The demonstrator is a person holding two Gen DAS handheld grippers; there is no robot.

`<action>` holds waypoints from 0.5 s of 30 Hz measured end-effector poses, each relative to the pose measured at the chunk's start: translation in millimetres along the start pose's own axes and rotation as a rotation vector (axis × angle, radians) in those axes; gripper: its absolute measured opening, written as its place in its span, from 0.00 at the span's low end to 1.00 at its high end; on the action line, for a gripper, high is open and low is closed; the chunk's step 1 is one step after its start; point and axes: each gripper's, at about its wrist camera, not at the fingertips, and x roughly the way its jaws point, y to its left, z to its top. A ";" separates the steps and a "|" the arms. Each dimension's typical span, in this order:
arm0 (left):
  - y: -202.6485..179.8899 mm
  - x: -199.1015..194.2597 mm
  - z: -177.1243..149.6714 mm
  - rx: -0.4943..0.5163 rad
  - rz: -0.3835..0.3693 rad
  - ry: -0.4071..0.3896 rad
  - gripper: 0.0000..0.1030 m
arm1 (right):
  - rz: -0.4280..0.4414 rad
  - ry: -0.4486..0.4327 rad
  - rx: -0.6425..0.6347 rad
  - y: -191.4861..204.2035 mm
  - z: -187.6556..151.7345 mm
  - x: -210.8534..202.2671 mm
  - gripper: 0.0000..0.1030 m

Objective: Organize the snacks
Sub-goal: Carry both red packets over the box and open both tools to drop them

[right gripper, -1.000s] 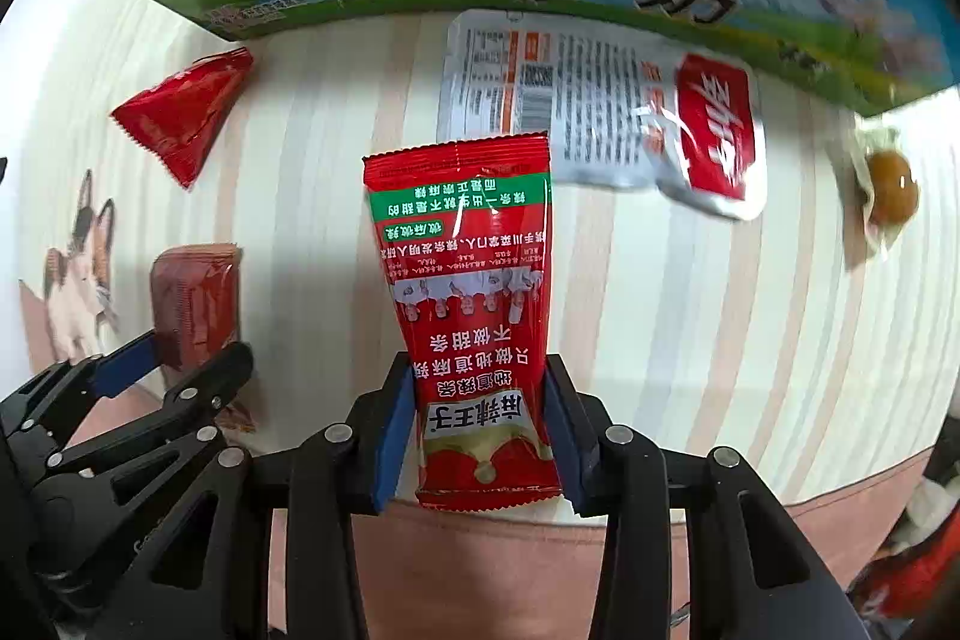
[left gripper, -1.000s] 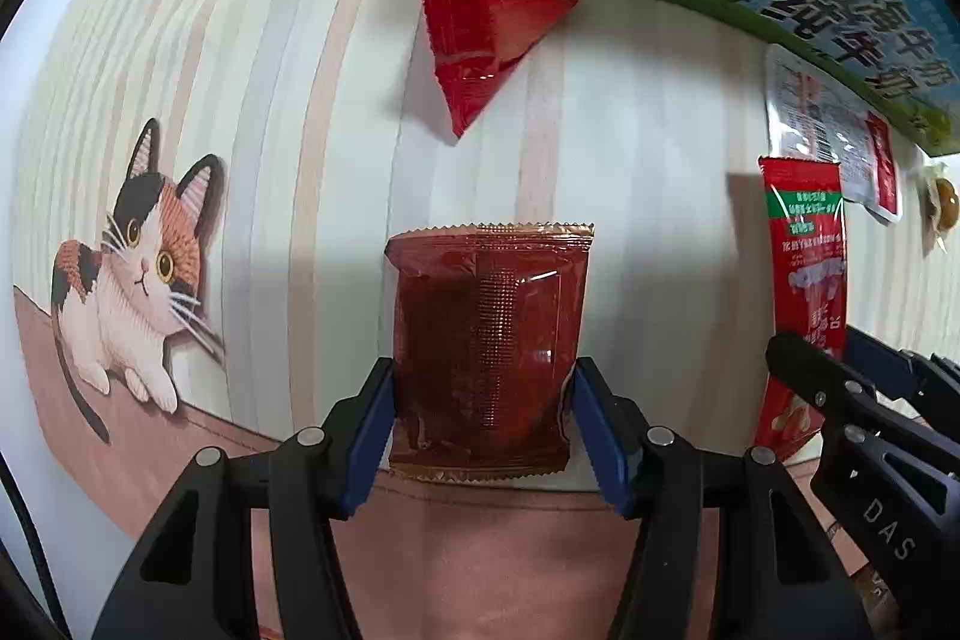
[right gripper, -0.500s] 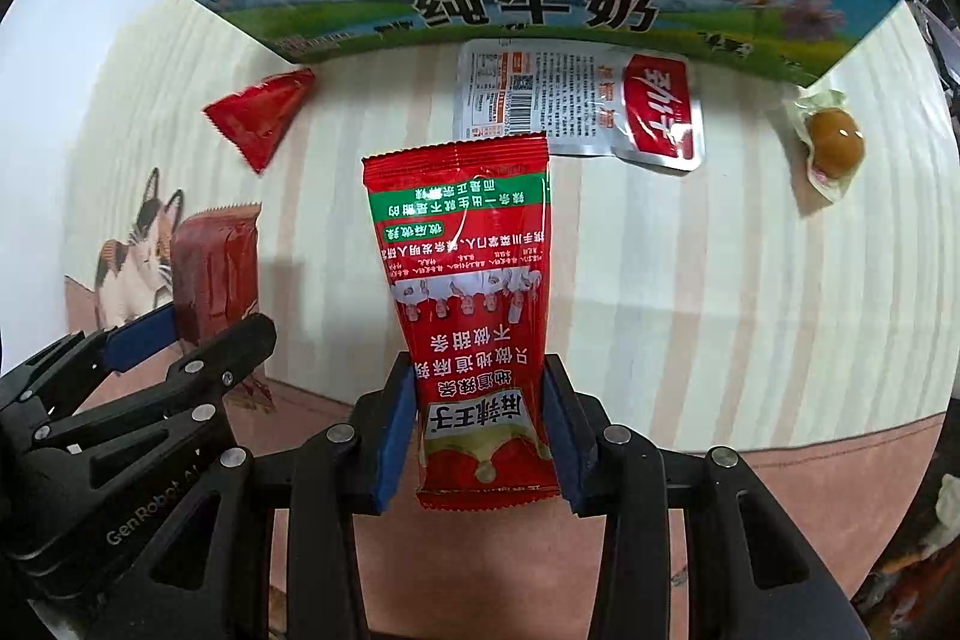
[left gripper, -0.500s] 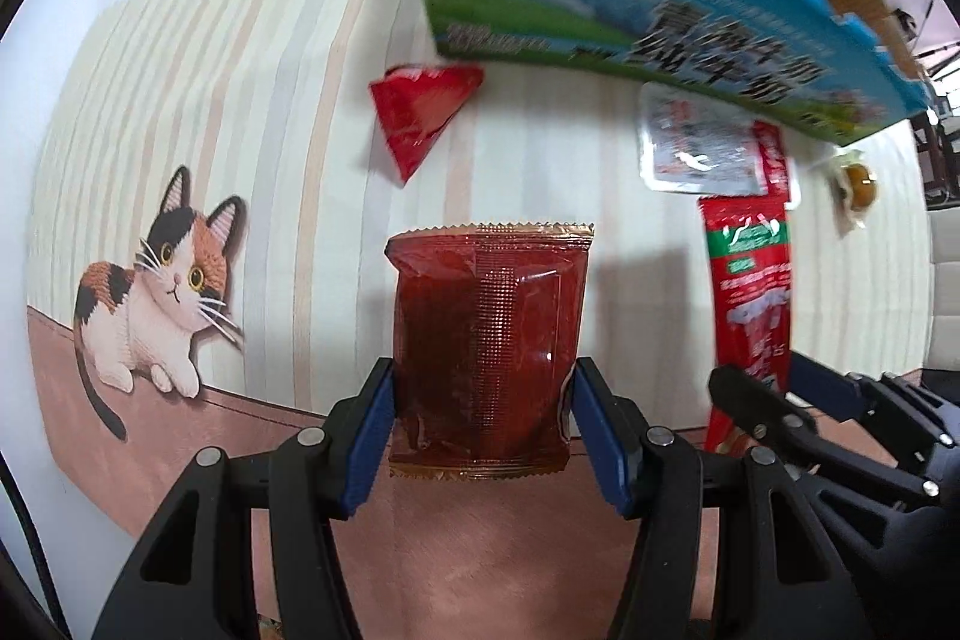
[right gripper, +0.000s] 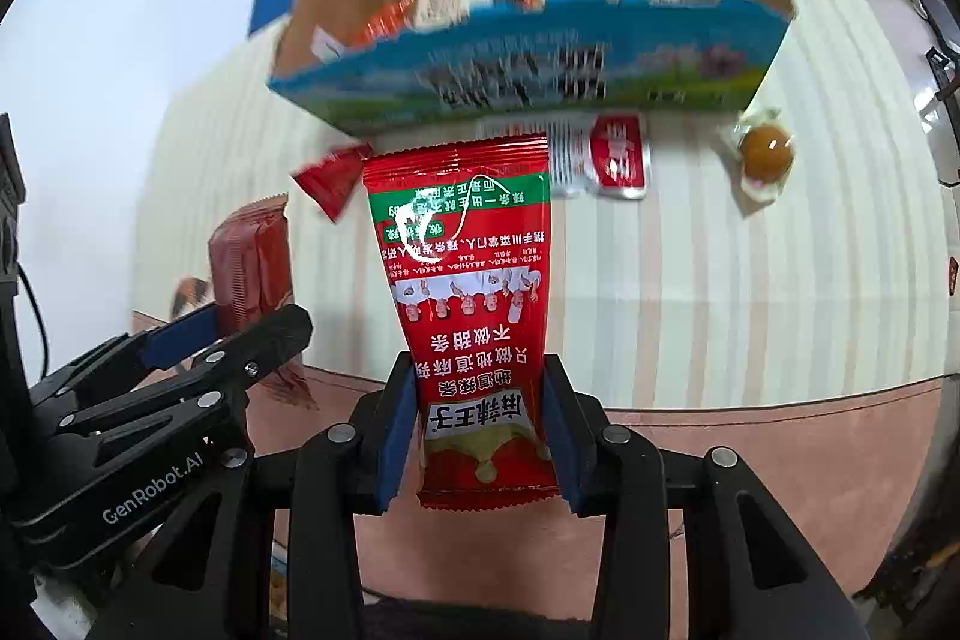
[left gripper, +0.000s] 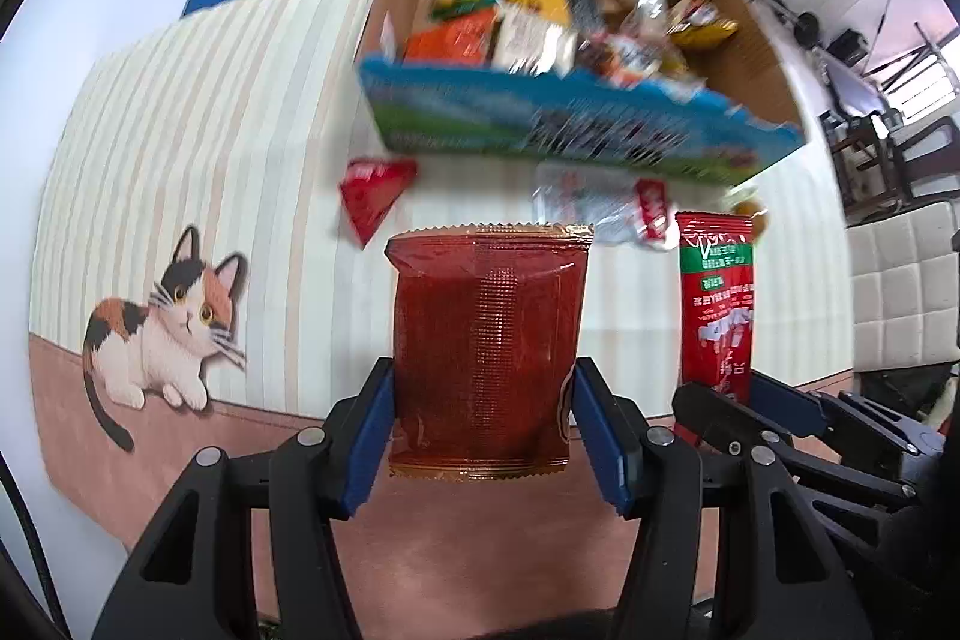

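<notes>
A dark red translucent packet (left gripper: 486,358) is clamped by its lower sides between the blue pads of the left gripper (left gripper: 483,421), lifted clear of the striped tablecloth (left gripper: 180,130). Just to the right, a tall red snack pouch (right gripper: 474,316) is pinched in the narrowly set right gripper (right gripper: 480,436). Beyond both grippers, an open cardboard box (left gripper: 744,34) filled with snacks is seen; a triangular red packet (left gripper: 372,202) lies before it.

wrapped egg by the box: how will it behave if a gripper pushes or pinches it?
The wrapped egg looks rounded, so a push would probably roll it. Its clear wrapper appears glossy and loose, so likely slippery. Probably fragile under a hard pinch.
</notes>
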 end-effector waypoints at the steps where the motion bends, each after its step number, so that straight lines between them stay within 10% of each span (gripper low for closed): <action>1: -2.5 -6.6 2.5 0.004 -0.010 -0.013 0.54 | 0.008 -0.009 0.003 4.2 1.9 -5.8 0.41; 15: -30.9 -68.3 135.4 0.055 -0.049 -0.130 0.54 | 0.059 -0.231 0.036 7.3 110.0 -82.3 0.41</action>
